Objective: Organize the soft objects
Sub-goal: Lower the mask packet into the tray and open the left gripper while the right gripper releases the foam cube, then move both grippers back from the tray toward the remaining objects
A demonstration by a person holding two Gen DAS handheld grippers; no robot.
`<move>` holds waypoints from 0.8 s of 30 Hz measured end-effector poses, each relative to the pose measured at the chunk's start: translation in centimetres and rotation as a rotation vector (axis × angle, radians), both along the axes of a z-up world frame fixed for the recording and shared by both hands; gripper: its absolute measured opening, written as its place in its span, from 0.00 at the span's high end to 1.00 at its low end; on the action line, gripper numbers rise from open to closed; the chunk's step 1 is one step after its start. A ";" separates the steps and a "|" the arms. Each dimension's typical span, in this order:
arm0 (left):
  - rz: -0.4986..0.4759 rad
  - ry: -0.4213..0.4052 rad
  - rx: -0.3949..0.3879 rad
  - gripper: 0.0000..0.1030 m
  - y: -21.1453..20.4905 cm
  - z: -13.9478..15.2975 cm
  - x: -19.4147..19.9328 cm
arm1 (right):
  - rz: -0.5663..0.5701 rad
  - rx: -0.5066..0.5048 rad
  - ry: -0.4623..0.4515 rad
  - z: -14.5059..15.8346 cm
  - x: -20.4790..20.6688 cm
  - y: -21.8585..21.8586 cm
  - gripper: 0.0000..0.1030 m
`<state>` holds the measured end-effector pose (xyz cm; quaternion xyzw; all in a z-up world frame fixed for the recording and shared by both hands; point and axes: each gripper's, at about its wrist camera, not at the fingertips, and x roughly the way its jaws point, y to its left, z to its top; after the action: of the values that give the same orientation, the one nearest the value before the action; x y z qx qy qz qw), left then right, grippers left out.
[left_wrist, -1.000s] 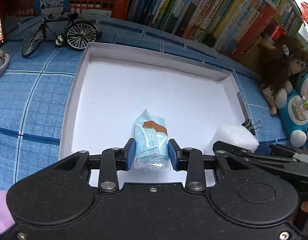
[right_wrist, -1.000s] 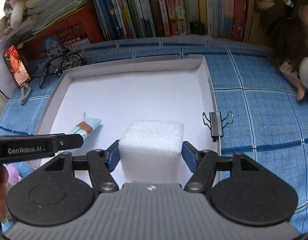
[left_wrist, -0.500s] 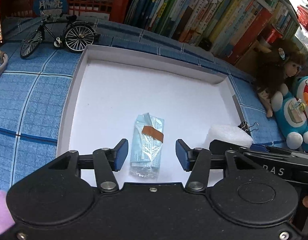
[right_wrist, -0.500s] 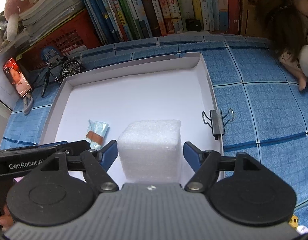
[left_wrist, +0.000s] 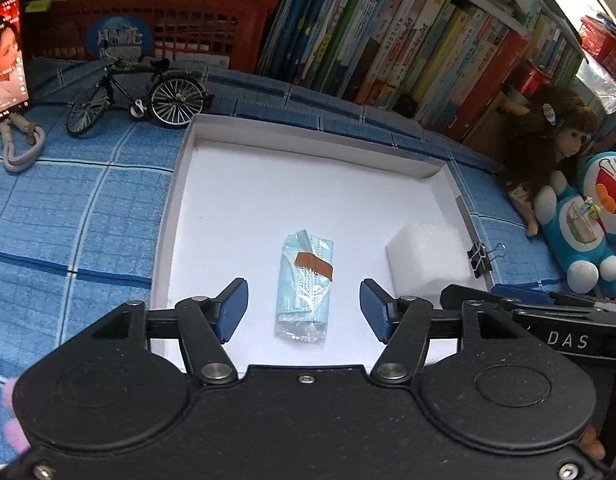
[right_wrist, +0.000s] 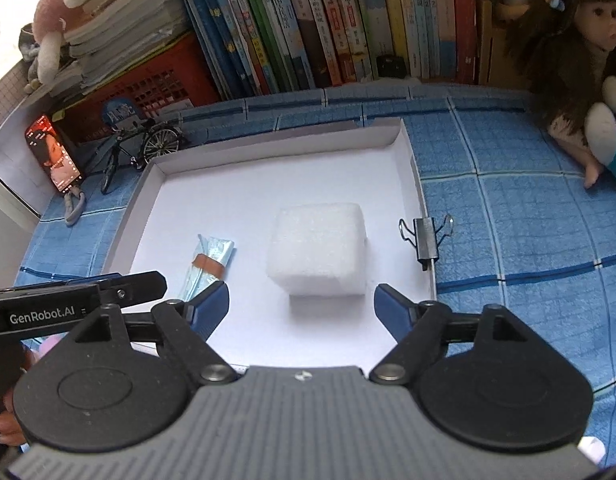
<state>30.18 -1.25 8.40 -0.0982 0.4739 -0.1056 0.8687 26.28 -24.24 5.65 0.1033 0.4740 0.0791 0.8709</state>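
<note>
A packet of light-blue face masks (left_wrist: 305, 284) with a brown band lies flat in the shallow white tray (left_wrist: 179, 184). My left gripper (left_wrist: 303, 306) hovers over its near end, jaws opening, pads clear of the packet on both sides. To its right a white foam block (left_wrist: 428, 260) rests in the tray by the right wall. In the right wrist view the foam block (right_wrist: 320, 252) sits just beyond my right gripper (right_wrist: 301, 306), whose jaws are opening and touch nothing. The mask packet (right_wrist: 209, 264) lies left of it.
A black binder clip (right_wrist: 426, 240) grips the tray's right wall (right_wrist: 420, 200). A model bicycle (left_wrist: 139, 96), a phone (left_wrist: 5, 56) and a red crate (left_wrist: 155, 28) stand behind the tray, books along the back. A doll (left_wrist: 548, 148) and a blue plush (left_wrist: 588, 224) sit right.
Both grippers let go: the left opened off the mask packet, the right off the foam block. Both have drawn back and up, leaving the two things resting in the tray.
</note>
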 end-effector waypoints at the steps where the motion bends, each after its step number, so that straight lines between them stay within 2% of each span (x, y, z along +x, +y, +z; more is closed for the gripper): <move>1: -0.003 -0.008 0.001 0.41 0.1 0.3 -0.4 | 0.000 -0.008 -0.012 0.3 -0.3 0.1 0.14; 15: -0.055 -0.155 0.006 0.32 1.3 4.3 -8.0 | 0.043 -0.025 -0.181 4.5 -7.2 -0.1 0.10; 24: -0.099 -0.268 0.020 0.29 1.9 5.0 -13.5 | 0.067 -0.006 -0.305 6.0 -12.2 -0.4 0.05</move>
<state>16.72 0.66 13.35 -0.0510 0.3590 -0.1555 0.9189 14.12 -24.66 11.62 0.0716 0.3395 0.1213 0.9300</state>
